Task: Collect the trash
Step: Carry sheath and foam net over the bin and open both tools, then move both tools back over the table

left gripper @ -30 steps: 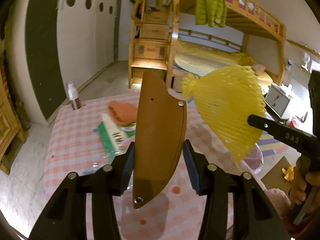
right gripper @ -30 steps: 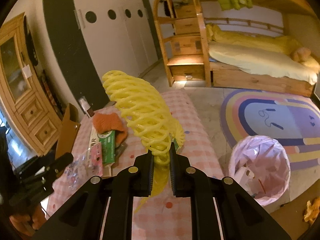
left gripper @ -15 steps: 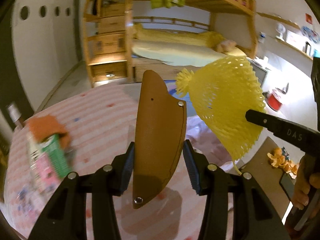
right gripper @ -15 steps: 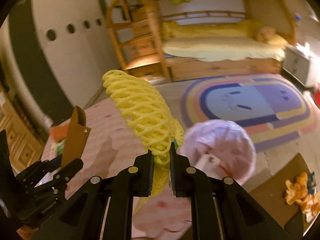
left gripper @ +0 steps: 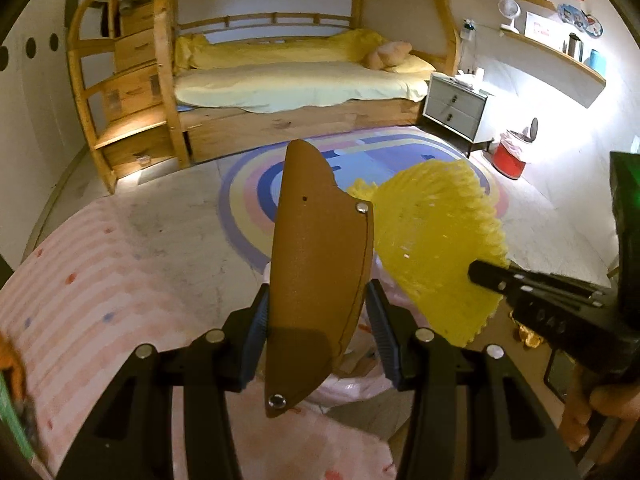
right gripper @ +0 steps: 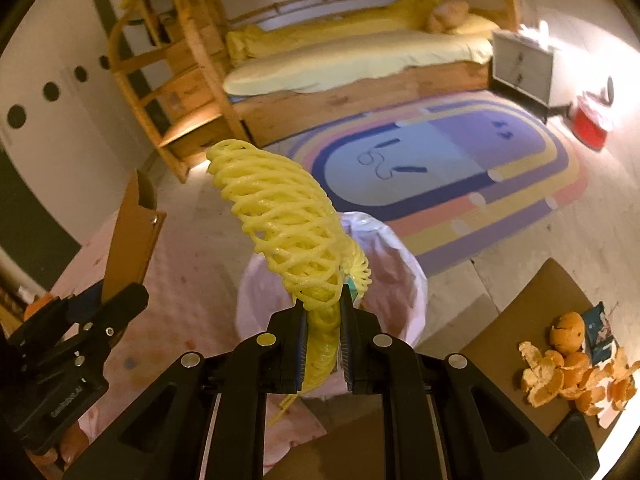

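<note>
My left gripper [left gripper: 318, 320] is shut on a brown leather sheath [left gripper: 318, 280] that stands upright between its pads. My right gripper [right gripper: 323, 320] is shut on a yellow foam fruit net [right gripper: 286, 224], which fans out above its fingers. Both show in each other's view: the brown sheath [right gripper: 132, 236] at the left, the yellow net [left gripper: 436, 248] at the right. Below and ahead of both grippers stands a bin lined with a pale pink bag [right gripper: 384, 272], partly hidden behind the net. The bag's rim [left gripper: 352, 384] shows under the sheath.
A table with a pink checked cloth [left gripper: 100, 280] lies at the left. Orange peels [right gripper: 576, 372] sit on a brown board [right gripper: 532, 312] at the right. Beyond are a rainbow rug [right gripper: 440, 160], a wooden bunk bed [left gripper: 280, 80], a grey nightstand [left gripper: 456, 106] and a red bin [left gripper: 508, 156].
Both grippers have swung right, away from the table's litter, and sunk toward the pink-lined bin. Each kept its grip: sheath in the left, net in the right.
</note>
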The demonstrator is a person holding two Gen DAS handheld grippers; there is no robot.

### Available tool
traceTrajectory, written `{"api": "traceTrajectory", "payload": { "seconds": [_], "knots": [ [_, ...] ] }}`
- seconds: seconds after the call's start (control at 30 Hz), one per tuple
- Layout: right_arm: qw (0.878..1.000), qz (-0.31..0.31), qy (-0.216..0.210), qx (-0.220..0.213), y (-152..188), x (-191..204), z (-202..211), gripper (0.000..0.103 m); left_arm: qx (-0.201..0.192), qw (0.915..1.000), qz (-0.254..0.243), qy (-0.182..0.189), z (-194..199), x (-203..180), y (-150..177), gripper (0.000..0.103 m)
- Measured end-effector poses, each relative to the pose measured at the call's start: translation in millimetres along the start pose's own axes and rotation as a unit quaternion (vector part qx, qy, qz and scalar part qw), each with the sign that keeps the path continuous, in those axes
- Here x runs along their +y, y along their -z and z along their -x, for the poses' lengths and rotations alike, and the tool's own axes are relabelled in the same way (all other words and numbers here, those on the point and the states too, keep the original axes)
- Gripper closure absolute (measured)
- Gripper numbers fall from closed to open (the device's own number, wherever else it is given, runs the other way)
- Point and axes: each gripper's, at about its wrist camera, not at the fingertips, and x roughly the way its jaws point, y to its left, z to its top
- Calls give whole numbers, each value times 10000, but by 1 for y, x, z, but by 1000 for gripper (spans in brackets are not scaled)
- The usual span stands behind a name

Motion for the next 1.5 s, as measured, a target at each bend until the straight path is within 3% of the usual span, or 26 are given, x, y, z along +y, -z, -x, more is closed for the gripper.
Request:
{"api": "traceTrajectory", "payload": {
  "seconds": [0.27,0.33,0.37,0.47,0.8,0.93,1.3,1.5],
  "knots": [
    [9996,-1,-1,284,-8,-5,-51,83,268,9996,-3,-32,-43,2,-15,54],
    [9992,24,-53,390,-8,-3,-59,73,296,9995,49,-99,-47,6,-16,39],
    [9991,40,-21,420,-7,-3,-61,65,298,9994,89,-156,-47,9,-15,38],
    [9993,103,72,338,-2,0,-53,61,300,9992,138,-229,-45,13,-16,38],
    [9990,46,-226,-380,0,8,37,61,-77,9958,617,-678,32,56,5,38],
    [9978,223,-446,-444,3,29,65,62,-206,9923,888,-841,74,75,25,38],
    [9806,1534,-1215,-94,52,154,78,61,-456,9723,1509,-1728,180,125,109,38],
    [9627,2224,-1539,83,80,220,81,61,-460,9524,1896,-2342,222,163,153,38]
  ]
}}
